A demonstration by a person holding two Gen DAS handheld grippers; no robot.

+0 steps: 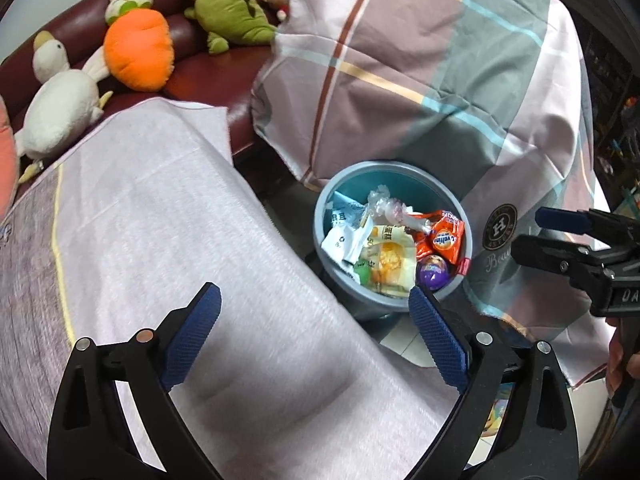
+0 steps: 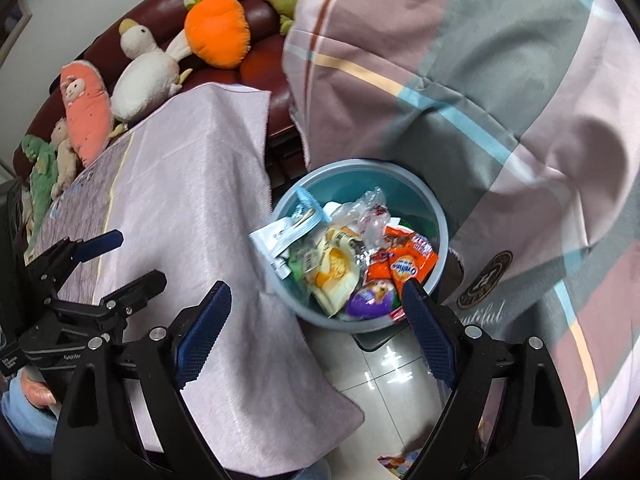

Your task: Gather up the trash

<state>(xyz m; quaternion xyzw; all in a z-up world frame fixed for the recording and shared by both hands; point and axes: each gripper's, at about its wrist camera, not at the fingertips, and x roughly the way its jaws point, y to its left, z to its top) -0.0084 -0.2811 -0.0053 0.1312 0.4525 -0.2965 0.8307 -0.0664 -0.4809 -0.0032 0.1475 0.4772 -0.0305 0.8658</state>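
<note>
A desk (image 1: 160,208) draped in pale lilac cloth is seen beneath both tongs. The left tongs (image 1: 316,340) and right tongs (image 2: 316,336) are spread wide, nothing gripped. Just beyond them, wrappers (image 2: 340,264) are piled in the round blue bin (image 2: 436,204), apparently already dropped there.

The left claw (image 1: 316,308) is wide open and empty, with the full trash bin (image 1: 394,236) just past it.

Smooth blue plastic bin (image 2: 438,216) holds glossy foil wrappers (image 2: 404,266) and crinkled clear film (image 2: 370,210); matt woven tablecloth (image 2: 192,208); shiny floor tiles (image 2: 384,396)
</note>
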